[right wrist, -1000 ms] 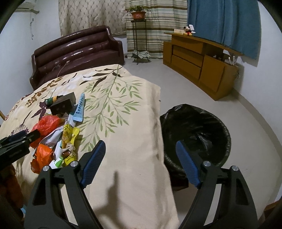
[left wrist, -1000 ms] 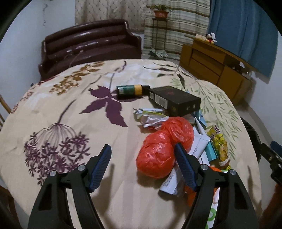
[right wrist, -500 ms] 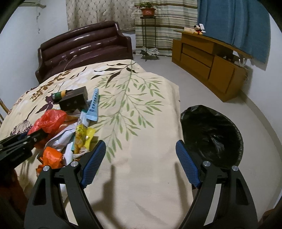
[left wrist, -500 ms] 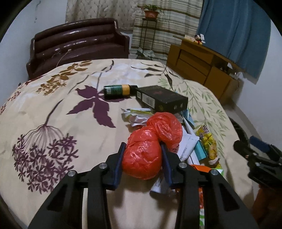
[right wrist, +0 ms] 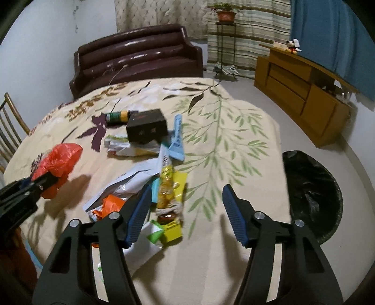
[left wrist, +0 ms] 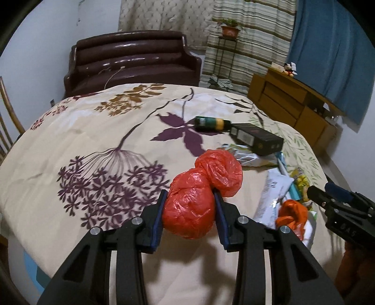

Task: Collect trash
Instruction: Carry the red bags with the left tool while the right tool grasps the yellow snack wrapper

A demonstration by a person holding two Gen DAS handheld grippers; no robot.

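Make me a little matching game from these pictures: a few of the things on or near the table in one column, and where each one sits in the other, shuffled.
Things:
1. red plastic bag
2. black box
3. green bottle
4. black bin bag

Places:
A. lying on the tablecloth, just left of the box in the right wrist view
B. on the floor beside the table
C. squeezed in the left claw
D. resting on crumpled wrappers

Pairs: 1-C, 2-D, 3-A, 4-B

Brown sofa (left wrist: 131,61), wooden cabinet (right wrist: 302,91), potted plant (right wrist: 226,14).
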